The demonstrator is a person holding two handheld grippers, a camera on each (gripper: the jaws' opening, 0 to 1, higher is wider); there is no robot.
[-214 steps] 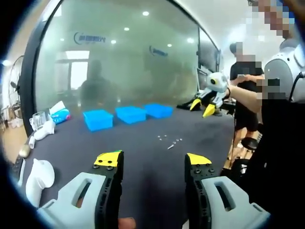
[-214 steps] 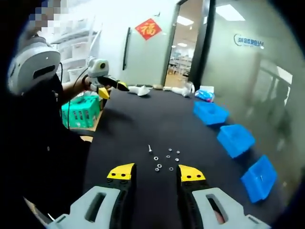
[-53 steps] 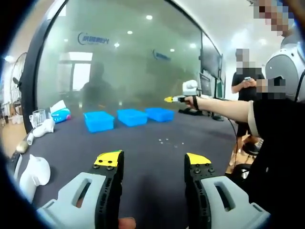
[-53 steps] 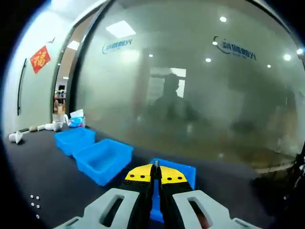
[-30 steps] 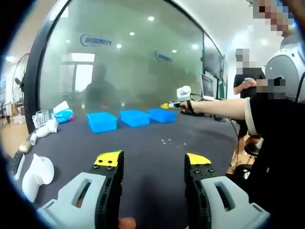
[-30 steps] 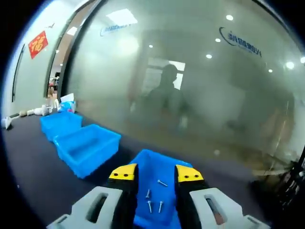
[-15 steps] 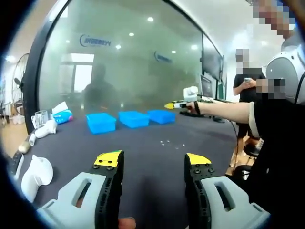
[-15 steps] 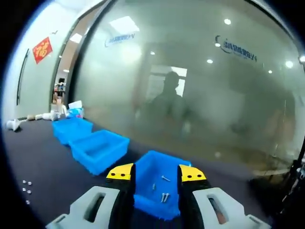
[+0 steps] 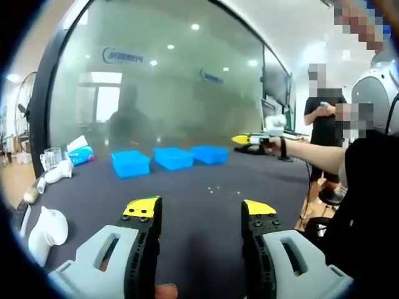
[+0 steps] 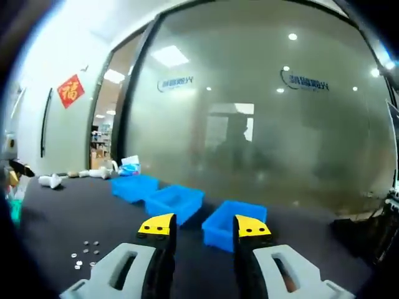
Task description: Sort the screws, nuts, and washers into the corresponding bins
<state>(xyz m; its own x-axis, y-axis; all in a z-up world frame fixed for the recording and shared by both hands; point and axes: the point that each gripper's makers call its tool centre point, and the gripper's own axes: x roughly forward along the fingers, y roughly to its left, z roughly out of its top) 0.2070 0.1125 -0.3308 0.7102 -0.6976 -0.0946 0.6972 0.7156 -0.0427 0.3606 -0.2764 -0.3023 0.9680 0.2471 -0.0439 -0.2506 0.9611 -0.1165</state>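
The right gripper (image 10: 202, 225), jaws parted and empty, hovers above the dark worktop (image 10: 56, 212) with the nearest of three blue plastic bins (image 10: 235, 232) between its yellow jaw tips at 12 o'clock. The small loose metal fasteners (image 10: 84, 252), too small to tell screws from nuts or washers, lie on the worktop at 9 o'clock, well apart from the bins. The empty, parted jaws suit a return to that pile for the next pick. In the left gripper view, the left gripper (image 9: 201, 208) is also open and holds nothing, held low near the worktop edge, likely in reserve. The bins (image 9: 171, 158) stand in a row at 12 o'clock, fasteners (image 9: 213, 189) nearer.
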